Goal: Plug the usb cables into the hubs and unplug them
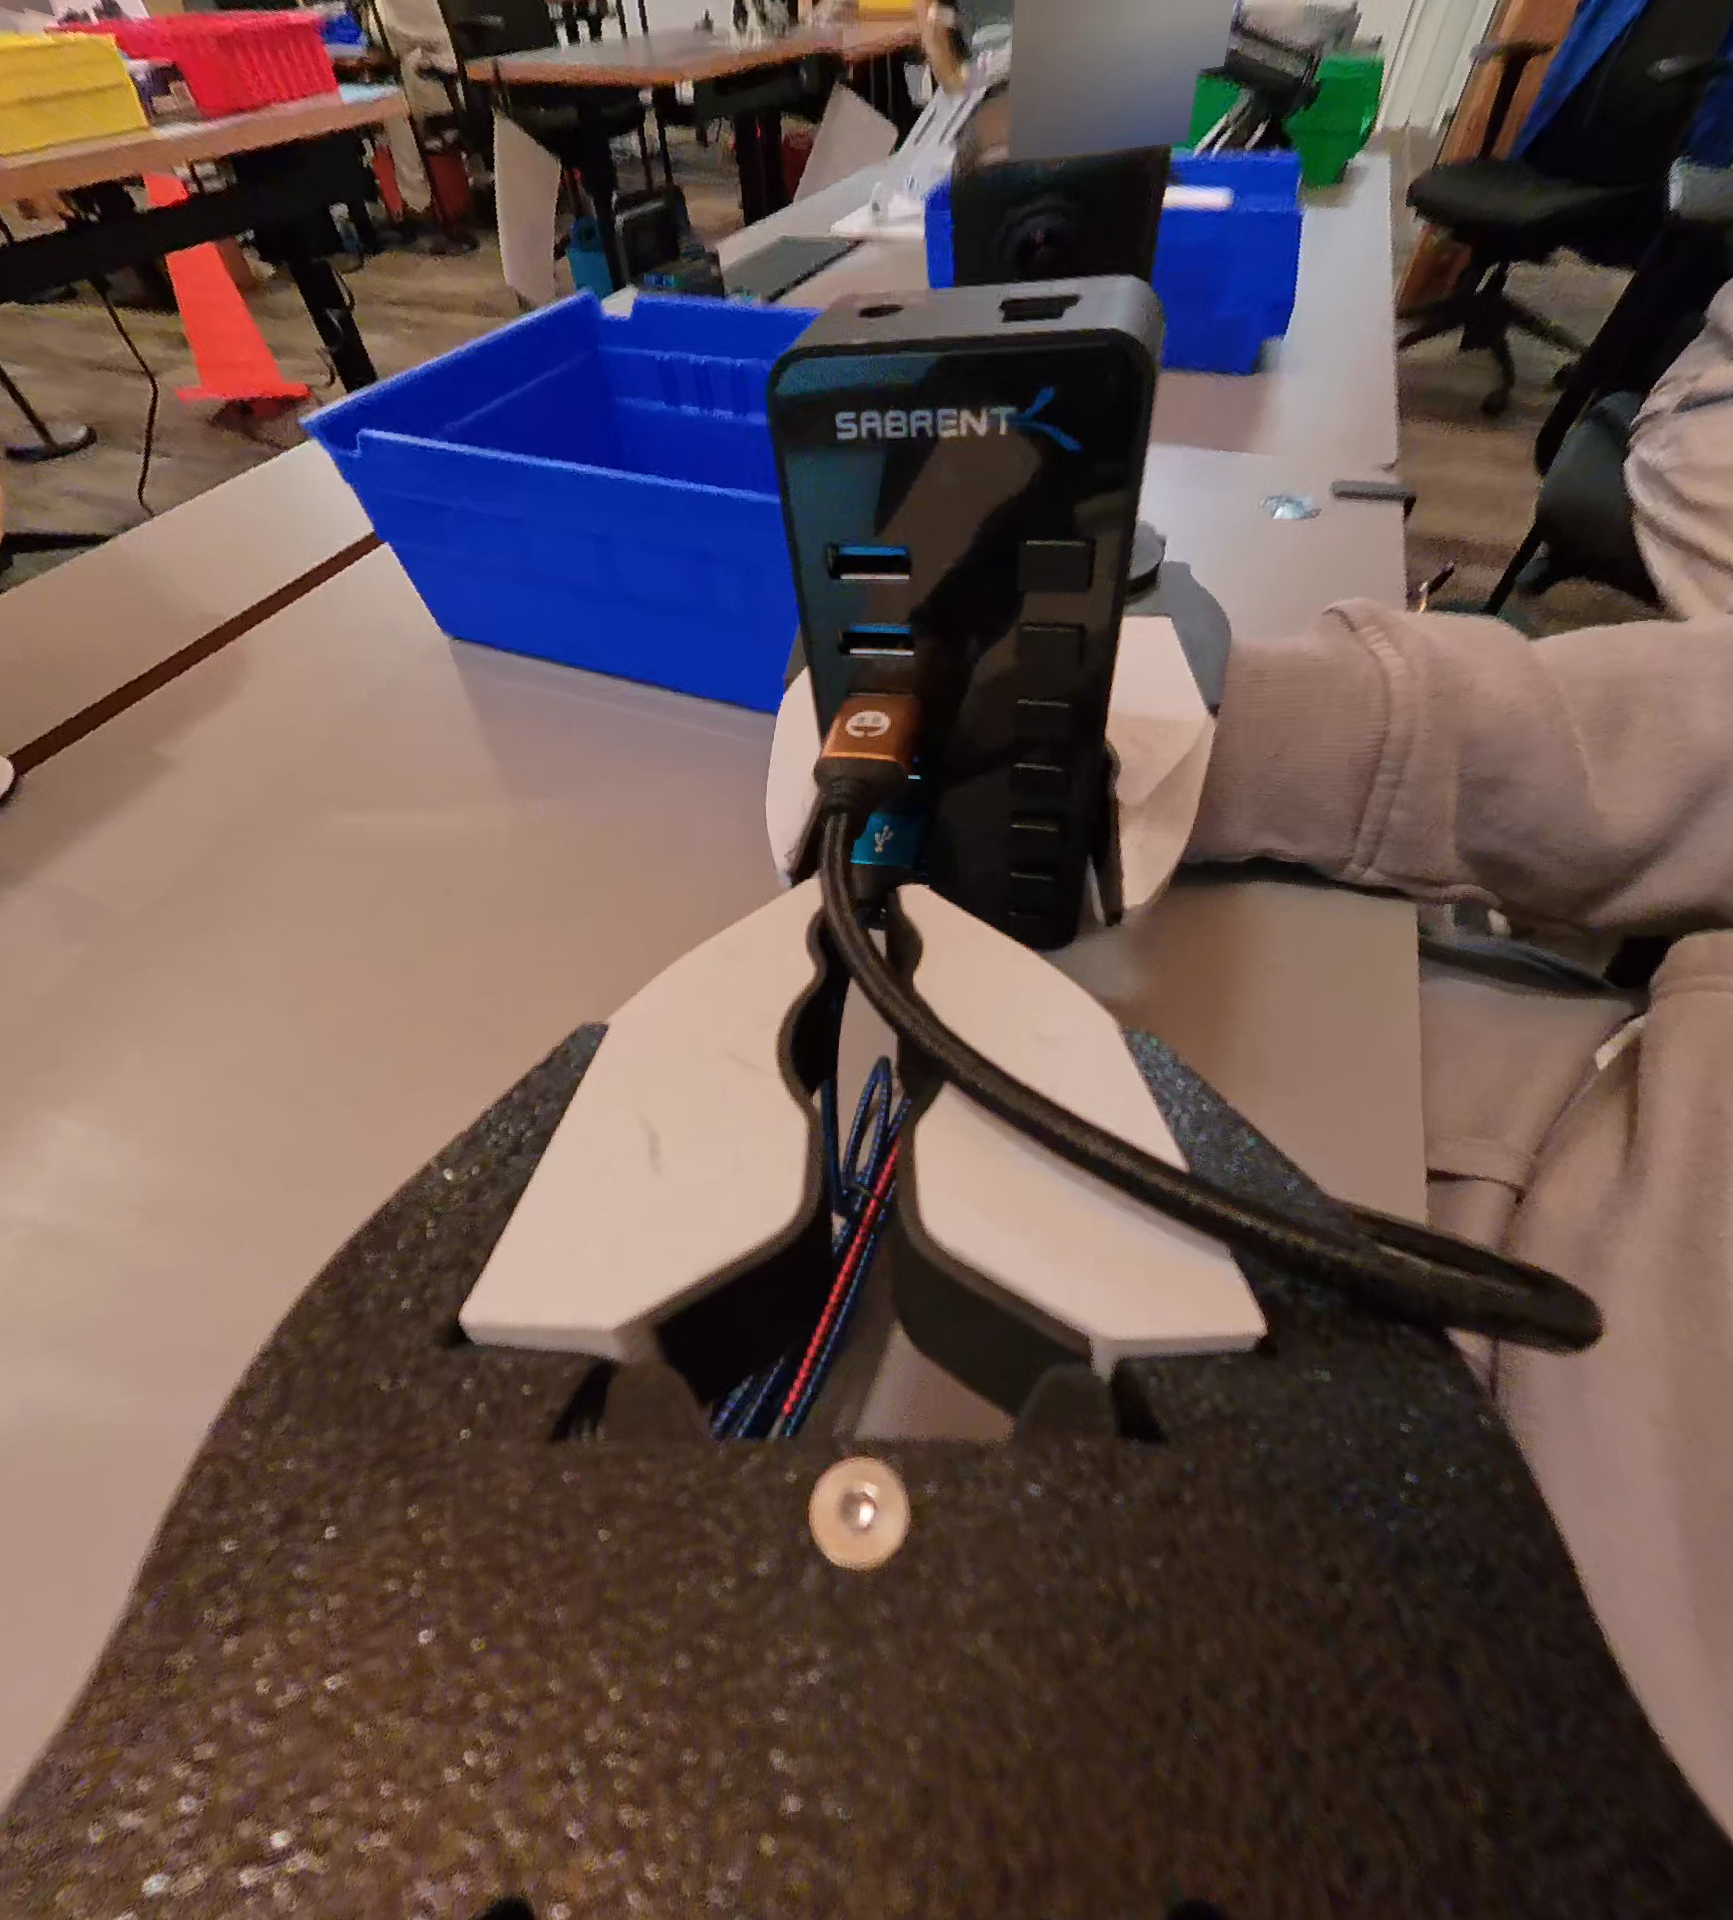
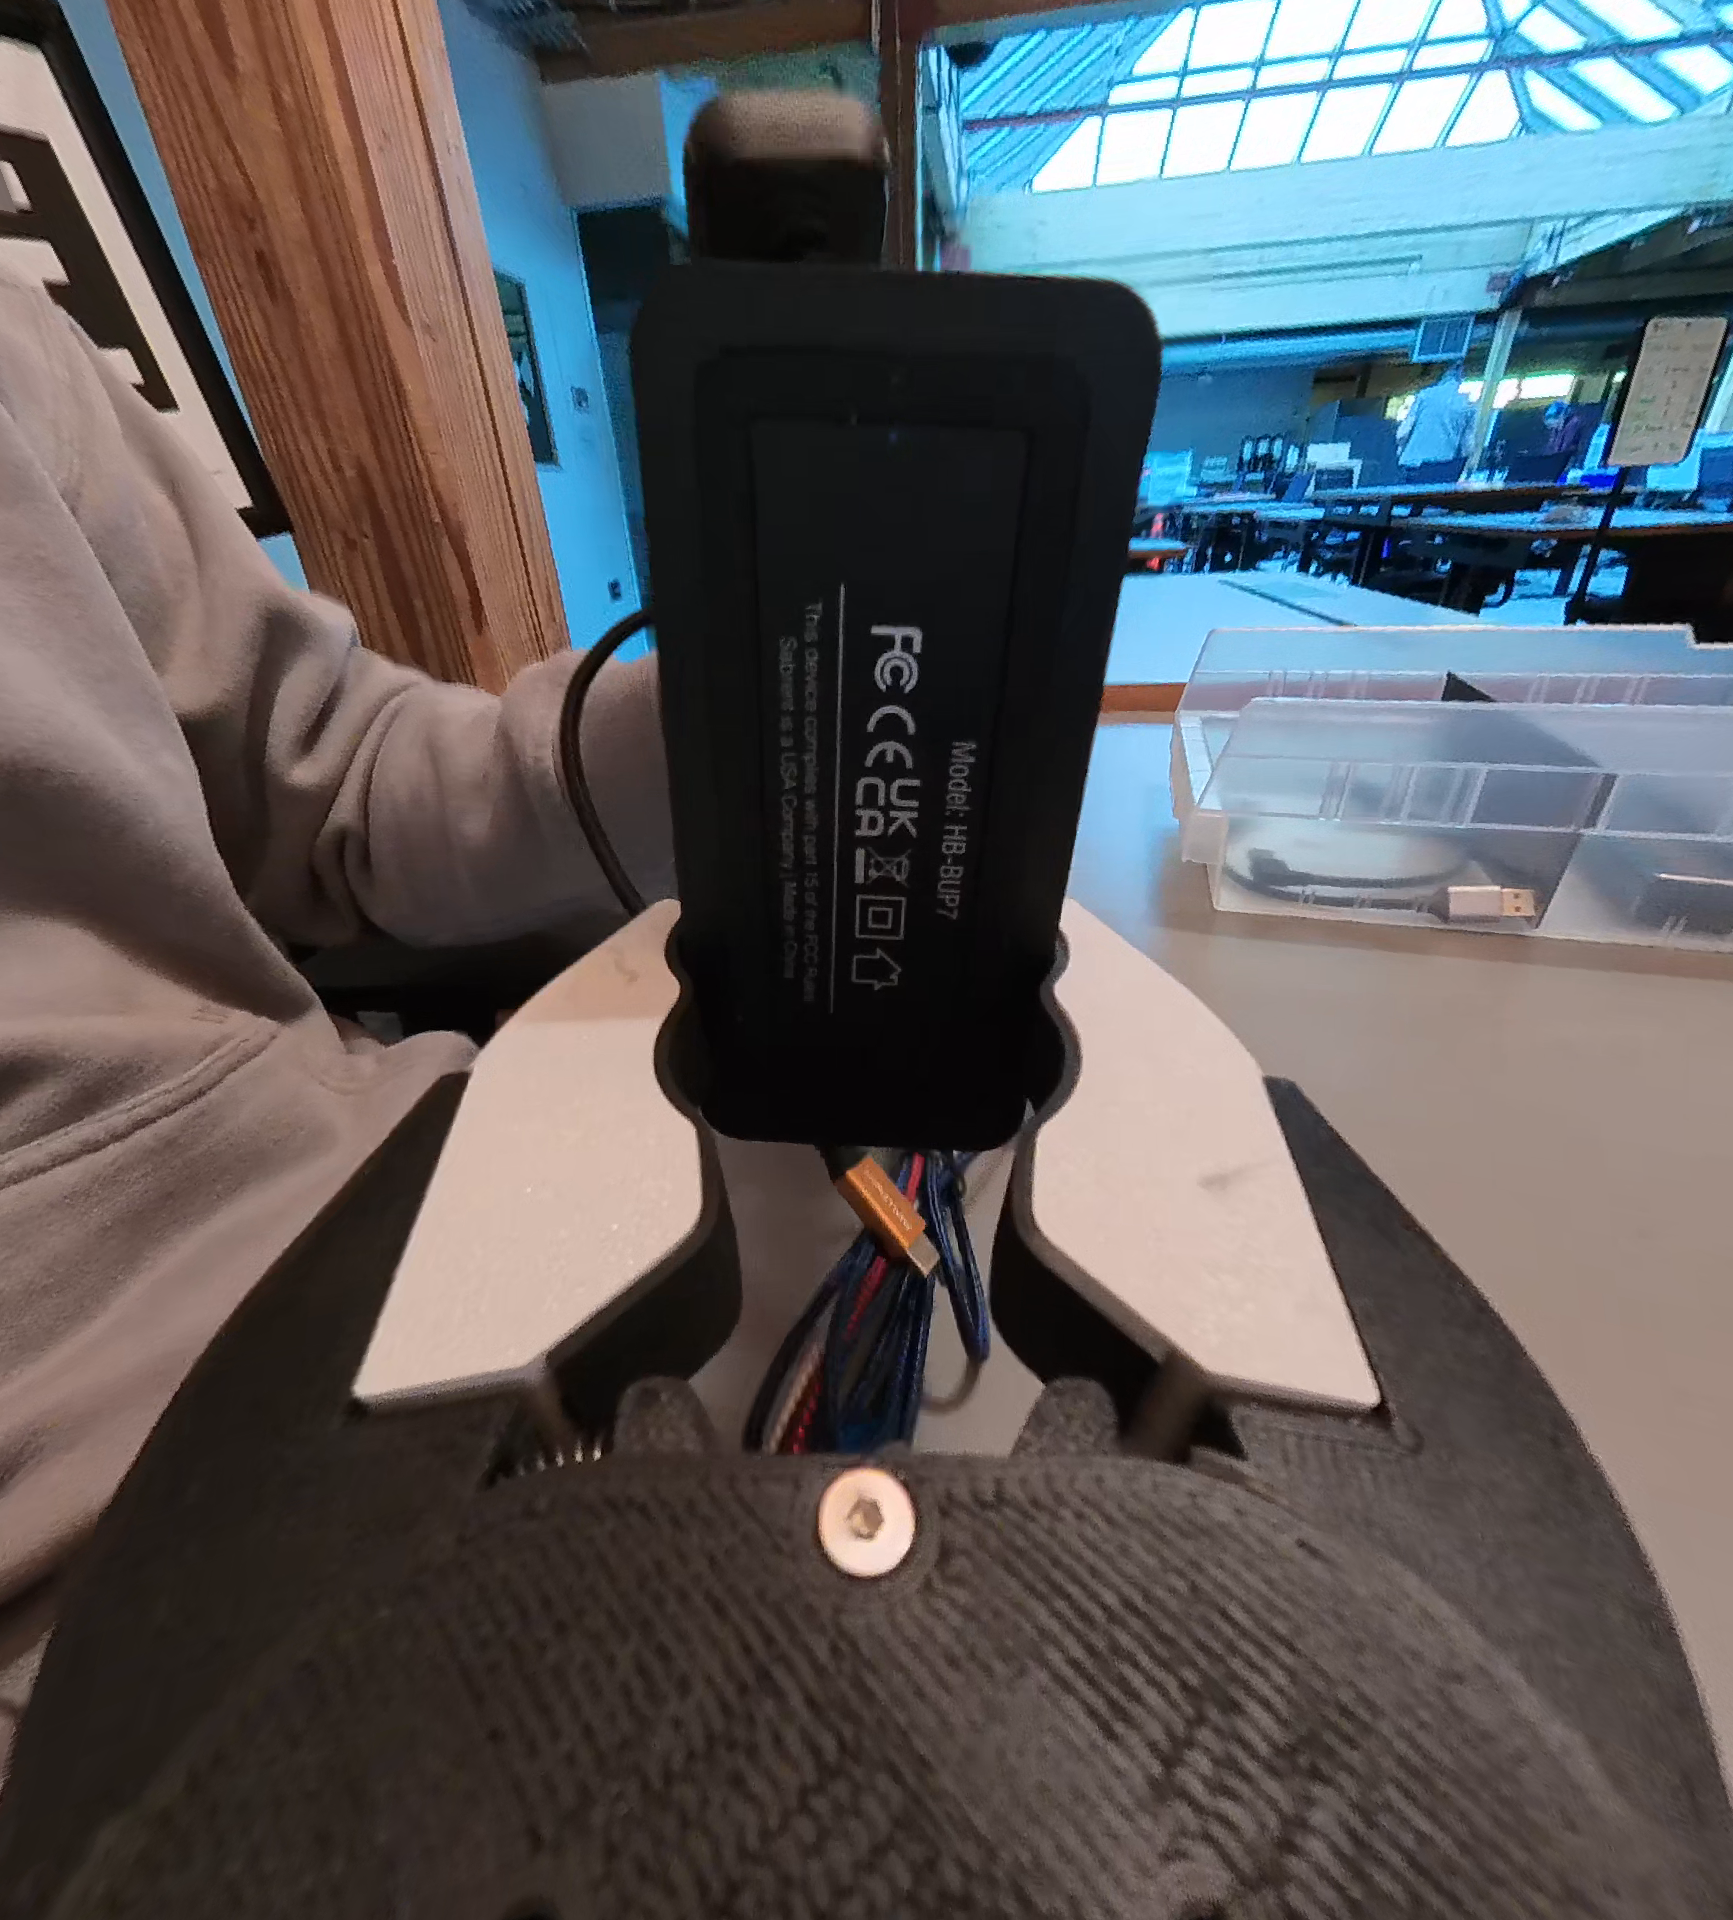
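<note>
A black USB hub (image 1: 966,499) stands upright above the grey table (image 1: 322,935). My right gripper (image 2: 867,935) is shut on its lower end; the right wrist view shows its labelled back (image 2: 893,623). An orange plug (image 1: 867,727) and a blue plug (image 1: 888,836) sit in its left port column. My left gripper (image 1: 860,914) is closed just under the blue plug, around the black cable (image 1: 1101,1153) and the blue-red braided cable (image 1: 867,1195). The black cable loops over the right finger. A loose orange plug (image 2: 888,1210) hangs below the hub.
A blue bin (image 1: 571,520) stands behind the hub on the left. A clear plastic bin (image 2: 1506,810) with a cable and a black box stands on the table at the right. The person's grey sleeve (image 1: 1464,748) is close on the right. A wooden post (image 2: 342,312) rises behind.
</note>
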